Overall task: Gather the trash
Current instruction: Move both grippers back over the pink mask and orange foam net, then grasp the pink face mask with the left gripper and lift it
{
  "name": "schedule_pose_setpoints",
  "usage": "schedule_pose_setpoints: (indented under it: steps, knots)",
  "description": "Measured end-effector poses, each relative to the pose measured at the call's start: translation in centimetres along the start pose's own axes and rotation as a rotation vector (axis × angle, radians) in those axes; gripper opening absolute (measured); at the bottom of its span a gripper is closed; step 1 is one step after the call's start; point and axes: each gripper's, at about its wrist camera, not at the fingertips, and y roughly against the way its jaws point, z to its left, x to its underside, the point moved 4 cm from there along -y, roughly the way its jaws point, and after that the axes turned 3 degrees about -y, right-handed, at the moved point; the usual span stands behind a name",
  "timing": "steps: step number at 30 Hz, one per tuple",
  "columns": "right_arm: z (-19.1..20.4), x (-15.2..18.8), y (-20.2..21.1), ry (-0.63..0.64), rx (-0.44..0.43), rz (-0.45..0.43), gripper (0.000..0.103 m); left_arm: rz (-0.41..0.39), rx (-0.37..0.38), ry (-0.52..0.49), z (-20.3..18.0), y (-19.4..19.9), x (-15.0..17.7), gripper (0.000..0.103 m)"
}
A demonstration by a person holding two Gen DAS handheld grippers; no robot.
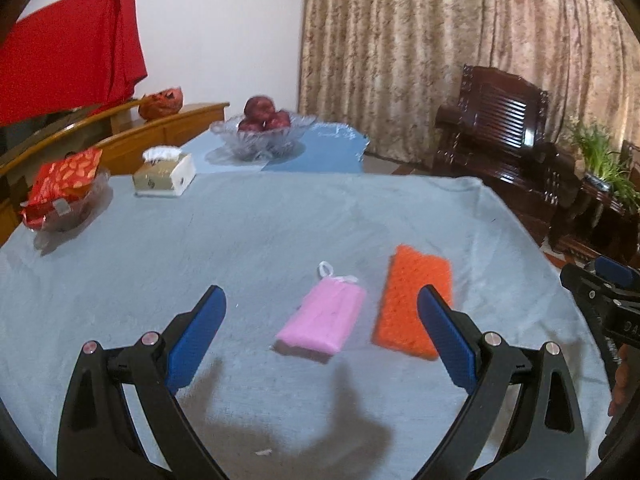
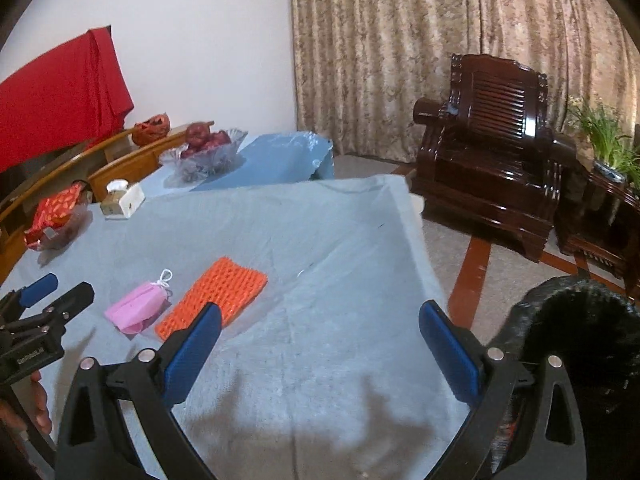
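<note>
A pink folded mask (image 1: 323,320) (image 2: 138,307) with white ear loops lies on the light blue tablecloth (image 1: 240,232) (image 2: 312,240). Beside it on the right lies an orange foam net sleeve (image 1: 412,300) (image 2: 218,294). My left gripper (image 1: 320,308) hovers open just short of the pink mask, which sits between the lines of its blue pads. My right gripper (image 2: 320,324) is open over bare cloth, to the right of the orange sleeve. Off the table's right edge stands a black bin (image 2: 580,360) with a dark liner.
At the far left of the table are a tissue box (image 1: 165,172), a glass dish with a red packet (image 1: 64,196) and a glass bowl of red fruit (image 1: 262,132). A dark wooden armchair (image 2: 492,160) and a plant (image 2: 604,132) stand beyond the table's right edge.
</note>
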Motion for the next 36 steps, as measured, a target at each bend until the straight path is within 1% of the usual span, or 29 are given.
schedule_pose_setpoints:
  steps: [5, 10, 13, 14, 15, 17, 20, 22, 26, 29, 31, 32, 34, 36]
  knots:
    - [1.1, 0.4, -1.8, 0.012, -0.009, 0.033, 0.097, 0.039, -0.015, 0.025, 1.6, -2.5, 0.7, 0.094]
    - [2.4, 0.7, -3.2, 0.034, -0.018, 0.047, 0.097, 0.062, -0.026, 0.038, 2.2, -4.3, 0.8, 0.093]
    - [2.8, 0.6, -3.8, 0.035, -0.022, 0.055, 0.097, 0.084, -0.018, 0.034, 2.3, -5.2, 1.0, 0.089]
    - [2.9, 0.6, -4.1, 0.035, -0.024, 0.059, 0.097, 0.095, -0.019, 0.029, 2.3, -5.6, 1.1, 0.085]
    - [3.0, 0.6, -4.2, 0.035, -0.025, 0.061, 0.097, 0.11, -0.019, 0.024, 2.3, -5.9, 1.3, 0.083]
    - [3.2, 0.7, -4.6, 0.038, -0.028, 0.064, 0.097, 0.129, -0.017, 0.027, 2.4, -6.5, 1.6, 0.083]
    - [3.4, 0.8, -5.0, 0.044, -0.03, 0.071, 0.097, 0.159, -0.007, 0.036, 2.5, -7.2, 2.0, 0.079]
    - [3.5, 0.8, -5.3, 0.044, -0.031, 0.074, 0.097, 0.178, 0.004, 0.037, 2.5, -7.6, 2.2, 0.078]
    - [3.9, 1.0, -5.9, 0.044, -0.036, 0.084, 0.097, 0.219, 0.02, 0.008, 1.9, -8.4, 2.6, 0.076]
    - [4.1, 1.0, -6.2, 0.046, -0.041, 0.088, 0.097, 0.242, 0.03, -0.015, 1.3, -8.7, 2.8, 0.065]
    - [4.1, 1.0, -6.2, 0.048, -0.043, 0.088, 0.097, 0.259, 0.055, -0.022, 0.9, -9.0, 3.0, 0.05]
    - [4.1, 1.0, -6.3, 0.049, -0.043, 0.089, 0.097, 0.266, 0.066, -0.025, 0.7, -9.1, 3.0, 0.046]
    - [4.2, 1.0, -6.4, 0.05, -0.041, 0.09, 0.097, 0.273, 0.098, -0.036, 0.2, -9.1, 3.2, 0.029]
    - [4.2, 1.1, -6.5, 0.05, -0.041, 0.093, 0.097, 0.265, 0.118, -0.052, -0.3, -9.0, 3.2, 0.022]
